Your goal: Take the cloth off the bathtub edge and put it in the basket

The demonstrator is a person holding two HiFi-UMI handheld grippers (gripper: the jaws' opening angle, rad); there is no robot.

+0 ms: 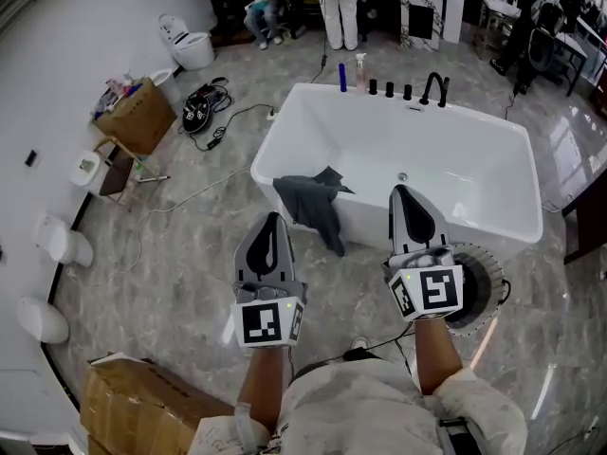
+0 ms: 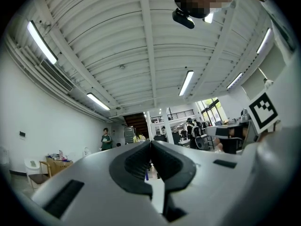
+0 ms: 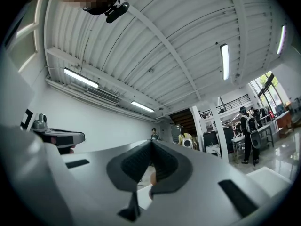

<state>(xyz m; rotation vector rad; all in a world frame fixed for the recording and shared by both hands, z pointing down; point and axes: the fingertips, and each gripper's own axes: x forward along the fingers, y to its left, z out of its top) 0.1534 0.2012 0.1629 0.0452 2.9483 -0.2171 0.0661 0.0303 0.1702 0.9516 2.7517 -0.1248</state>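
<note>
The cloth (image 1: pixel 311 204) is dark grey. It hangs over the near edge of the white bathtub (image 1: pixel 275 131), close to the tub's left corner. One part lies on the rim and one long part hangs down the outside wall. Nothing is touching it.

The left gripper (image 1: pixel 274 221) is near the cloth, a bit to its left, and does not touch it. In the left gripper view its jaws are pressed together, with nothing between them (image 2: pixel 150 143). The right gripper (image 1: pixel 401 193) is on the other side of the cloth, in front of the tub's near wall. In the right gripper view its jaws are pressed together too, and they hold nothing (image 3: pixel 151 143).

The basket (image 1: pixel 484 278) is round and dark inside. It stands on the floor just beside the tub's near wall, and the right gripper hides part of it.

On the far edge of the tub are a blue bottle (image 1: pixel 342 77), a spray bottle (image 1: pixel 361 72) and a black tap (image 1: pixel 434 88). Further left on the grey floor are a brown box (image 1: pixel 140 114) and a white toilet (image 1: pixel 188 44)
</note>
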